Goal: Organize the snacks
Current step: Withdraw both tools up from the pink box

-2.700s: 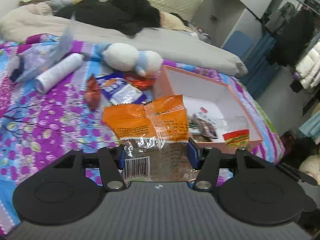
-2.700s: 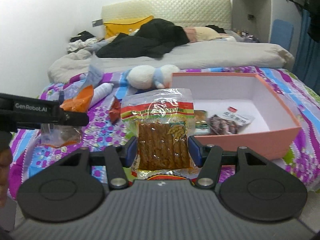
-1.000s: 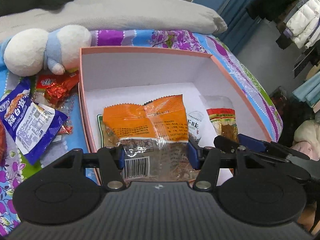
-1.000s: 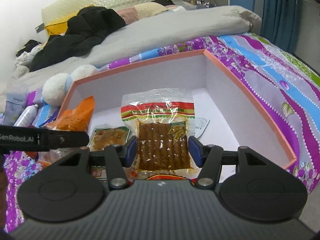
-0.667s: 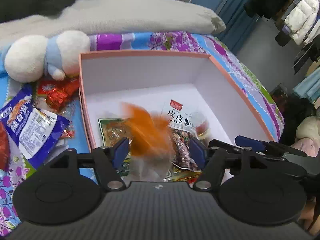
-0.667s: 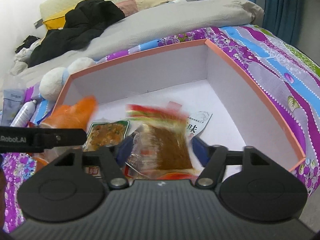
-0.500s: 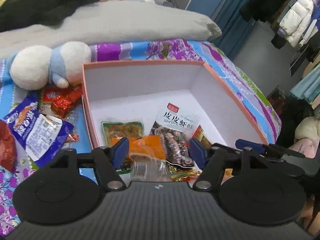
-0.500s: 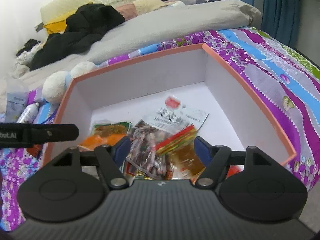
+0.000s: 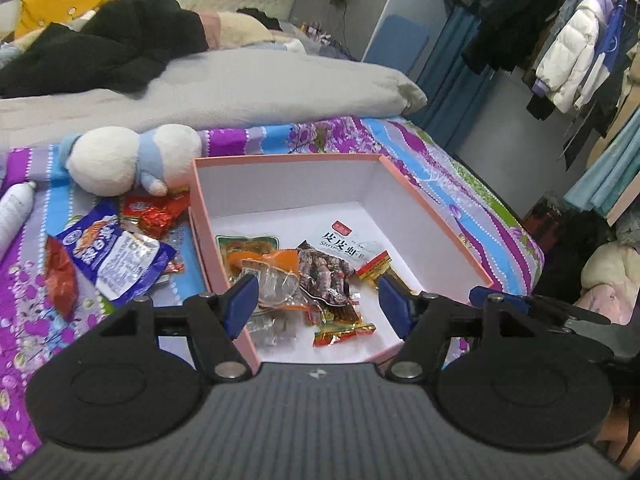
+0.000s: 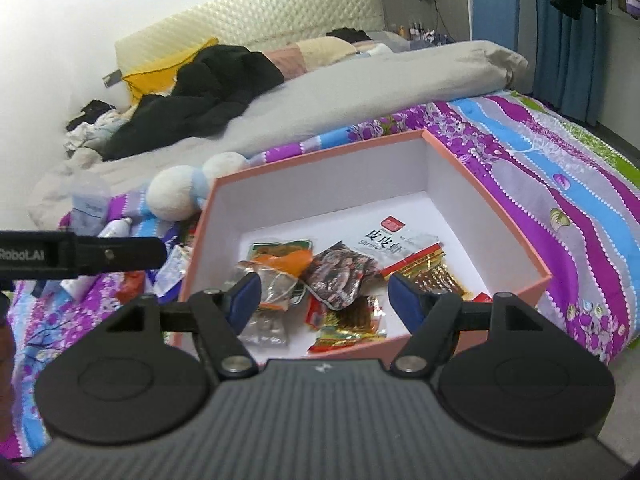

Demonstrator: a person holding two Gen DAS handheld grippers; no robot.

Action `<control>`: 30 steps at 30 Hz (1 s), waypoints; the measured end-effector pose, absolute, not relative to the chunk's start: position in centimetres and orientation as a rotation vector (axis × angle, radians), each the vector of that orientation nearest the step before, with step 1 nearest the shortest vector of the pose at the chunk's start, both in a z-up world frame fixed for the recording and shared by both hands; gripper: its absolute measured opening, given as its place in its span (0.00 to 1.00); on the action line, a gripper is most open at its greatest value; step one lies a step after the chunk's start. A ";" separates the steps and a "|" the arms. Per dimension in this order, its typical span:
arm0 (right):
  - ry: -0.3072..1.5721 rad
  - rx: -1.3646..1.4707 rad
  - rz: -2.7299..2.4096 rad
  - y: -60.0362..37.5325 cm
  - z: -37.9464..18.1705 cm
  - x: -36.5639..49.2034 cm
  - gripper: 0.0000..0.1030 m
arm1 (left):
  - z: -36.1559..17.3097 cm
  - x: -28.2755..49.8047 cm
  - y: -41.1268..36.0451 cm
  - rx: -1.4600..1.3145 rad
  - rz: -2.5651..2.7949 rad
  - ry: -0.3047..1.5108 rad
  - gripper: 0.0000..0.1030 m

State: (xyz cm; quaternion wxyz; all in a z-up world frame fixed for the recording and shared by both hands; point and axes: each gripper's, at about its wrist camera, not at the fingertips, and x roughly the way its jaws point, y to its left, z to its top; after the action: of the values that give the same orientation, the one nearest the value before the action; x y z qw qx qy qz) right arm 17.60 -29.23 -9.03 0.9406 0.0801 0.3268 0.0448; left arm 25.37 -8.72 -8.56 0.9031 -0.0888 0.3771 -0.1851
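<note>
— How are the fingers seen?
— The left gripper point(image 9: 314, 300) and right gripper point(image 10: 324, 292) are spread wide, having just been opening; nothing is held between them.
— Where are the snacks found?
— The orange packet point(image 9: 276, 264) and red-banded stick packet point(image 10: 430, 270) are laid inside the pink box point(image 9: 440, 232), near the bed's foot edge. A blue packet point(image 9: 114, 256) is left on the bedspread beside it.

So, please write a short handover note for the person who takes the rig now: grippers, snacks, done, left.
Left gripper: jaws just opened, holding nothing.
Right gripper: the same, empty.
Done: orange packet and red-striped stick packet now lie in the pink box with other snacks.
Left: blue packet and red packets on the bedspread, left of the box.
</note>
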 end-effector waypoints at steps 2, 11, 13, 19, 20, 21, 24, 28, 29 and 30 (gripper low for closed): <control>0.656 0.164 0.100 -28.8 -8.6 16.6 0.70 | -8.0 24.0 -8.1 -0.190 -0.374 0.762 0.69; 0.623 0.146 0.140 -26.5 -7.4 12.8 0.70 | -6.2 18.2 -4.9 -0.210 -0.327 0.709 0.69; 0.622 0.146 0.152 -26.2 -7.4 12.1 0.70 | -5.9 17.1 -4.3 -0.216 -0.311 0.699 0.69; 0.609 0.136 0.196 -25.0 -7.4 10.1 0.70 | -5.3 13.8 -2.6 -0.225 -0.263 0.672 0.69; 0.607 0.130 0.202 -24.8 -7.4 9.8 0.70 | -5.3 13.4 -2.3 -0.229 -0.254 0.670 0.69; 0.605 0.126 0.207 -24.5 -7.4 9.4 0.70 | -5.3 12.8 -1.9 -0.232 -0.246 0.669 0.69; 0.596 0.126 0.225 -23.7 -7.4 8.6 0.70 | -5.5 11.3 -1.0 -0.230 -0.214 0.667 0.69; 0.593 0.120 0.256 -22.3 -8.0 7.4 0.70 | -5.9 9.2 0.2 -0.240 -0.180 0.670 0.69; 0.595 0.119 0.267 -22.0 -8.1 7.1 0.70 | -6.0 8.7 0.3 -0.239 -0.174 0.672 0.69; 0.597 0.119 0.279 -21.6 -8.3 6.8 0.70 | -6.3 8.1 0.5 -0.237 -0.169 0.678 0.69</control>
State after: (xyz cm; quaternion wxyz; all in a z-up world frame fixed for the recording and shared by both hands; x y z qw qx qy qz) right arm 6.76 -21.64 -8.30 0.9446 0.0582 0.2927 0.1368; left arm 8.08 0.45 -6.26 0.9327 -0.1157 0.3316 -0.0826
